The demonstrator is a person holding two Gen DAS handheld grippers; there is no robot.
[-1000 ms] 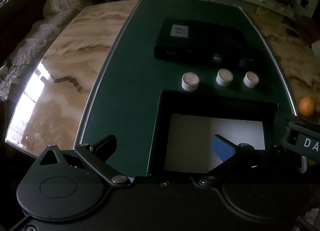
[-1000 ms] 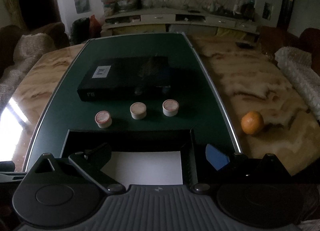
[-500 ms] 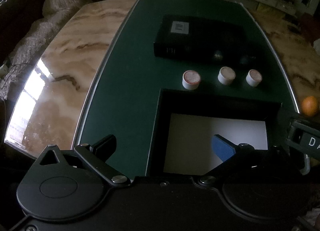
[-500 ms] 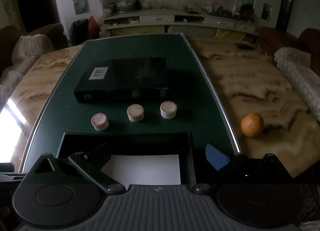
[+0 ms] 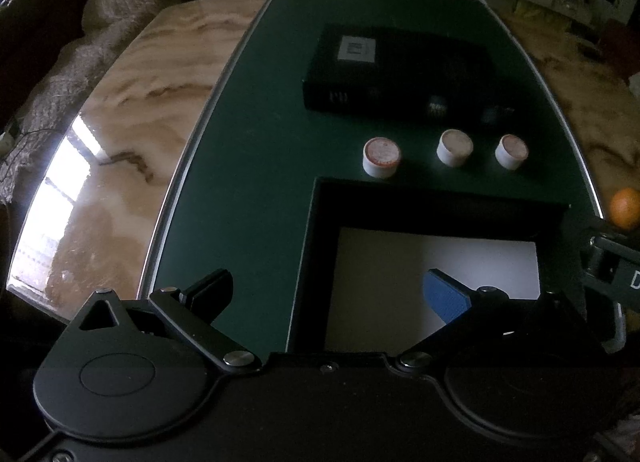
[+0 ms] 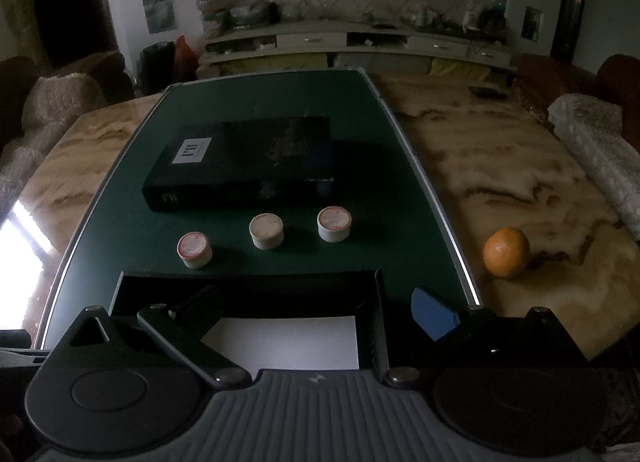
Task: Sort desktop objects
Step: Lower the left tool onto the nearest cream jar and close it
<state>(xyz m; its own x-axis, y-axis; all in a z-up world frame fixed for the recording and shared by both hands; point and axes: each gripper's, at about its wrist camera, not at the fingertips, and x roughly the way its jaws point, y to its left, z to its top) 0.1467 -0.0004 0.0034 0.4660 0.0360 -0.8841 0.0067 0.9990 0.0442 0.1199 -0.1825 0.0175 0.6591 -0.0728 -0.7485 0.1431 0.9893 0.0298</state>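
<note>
Capped white jars (image 6: pixel 266 231), three in a left-right row on green mat (image 6: pixel 120 218), lie just beyond open black box (image 6: pixel 248 286). Right gripper (image 6: pixel 316 308) centred, nearer; left gripper (image 5: pixel 328 290) offset leftward. Both spread, empty.

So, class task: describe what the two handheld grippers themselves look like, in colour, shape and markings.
The left gripper and the right gripper look alike: black bodies with round discs at each side, slanted black link bars with silver pivot screws, one black finger and one with a blue pad. The right gripper's base is grey and ribbed with a small bolt mark.
</note>
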